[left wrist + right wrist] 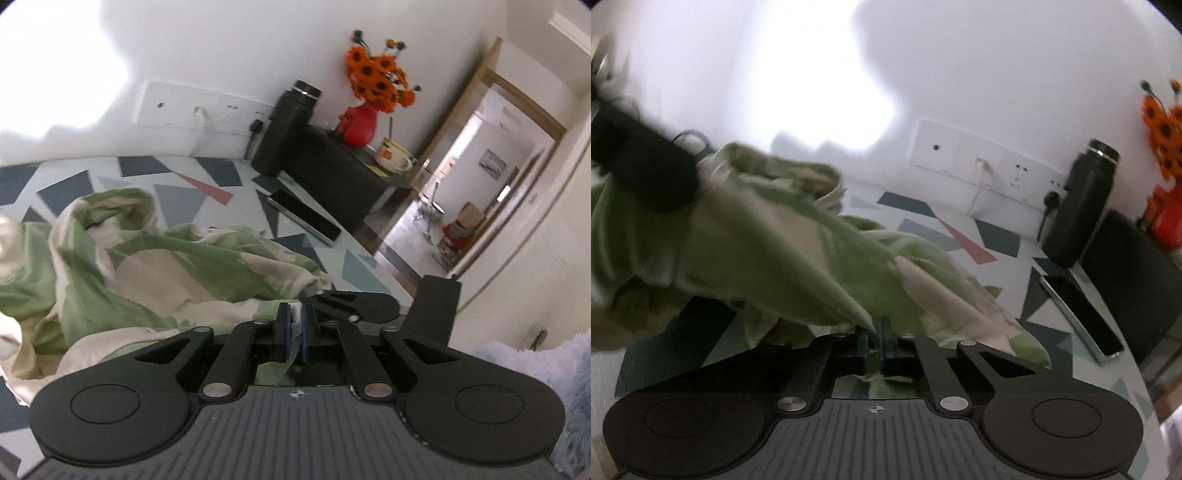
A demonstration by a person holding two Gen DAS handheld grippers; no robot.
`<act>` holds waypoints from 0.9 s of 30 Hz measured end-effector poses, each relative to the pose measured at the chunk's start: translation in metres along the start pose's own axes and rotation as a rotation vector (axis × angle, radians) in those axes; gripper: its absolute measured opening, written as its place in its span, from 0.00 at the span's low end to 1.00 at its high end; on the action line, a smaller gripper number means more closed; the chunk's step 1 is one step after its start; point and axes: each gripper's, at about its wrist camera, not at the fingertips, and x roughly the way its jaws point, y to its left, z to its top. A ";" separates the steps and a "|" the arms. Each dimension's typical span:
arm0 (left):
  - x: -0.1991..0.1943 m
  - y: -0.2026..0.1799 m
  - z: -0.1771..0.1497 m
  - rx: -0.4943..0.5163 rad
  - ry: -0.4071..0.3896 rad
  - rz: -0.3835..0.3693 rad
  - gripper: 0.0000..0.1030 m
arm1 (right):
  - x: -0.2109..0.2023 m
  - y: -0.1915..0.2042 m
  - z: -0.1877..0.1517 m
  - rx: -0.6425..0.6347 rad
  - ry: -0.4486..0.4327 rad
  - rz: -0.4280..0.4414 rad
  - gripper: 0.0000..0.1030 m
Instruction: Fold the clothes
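A green and cream patterned garment (155,266) lies rumpled on a table with a geometric-print cover (221,184). My left gripper (294,317) is shut on an edge of that cloth, a white strip pinched between its blue pads. In the right wrist view the same garment (783,251) is lifted and stretched up to the left, and my right gripper (876,328) is shut on a pointed fold of it. A dark blurred object (646,162) crosses the upper left, over the cloth.
A black flask (286,129), a phone (306,218) and a black box (340,173) holding a red vase of orange flowers (364,122) and a mug (393,155) stand at the table's far right. A wall socket strip (979,158) with cables runs behind. A doorway (465,206) opens right.
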 end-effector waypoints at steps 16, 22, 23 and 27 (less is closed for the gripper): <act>-0.068 0.061 0.002 0.102 -0.125 0.415 0.59 | -0.008 -0.061 -0.030 0.277 0.084 -0.194 0.01; -0.074 0.131 -0.018 -0.246 -0.074 0.449 0.59 | -0.004 -0.050 -0.037 0.240 0.113 -0.196 0.05; -0.073 0.140 -0.020 -0.309 -0.074 0.431 0.59 | -0.005 -0.047 -0.036 0.234 0.117 -0.199 0.05; -0.074 0.164 -0.027 -0.543 -0.156 0.327 0.59 | -0.002 -0.042 -0.031 0.207 0.113 -0.203 0.09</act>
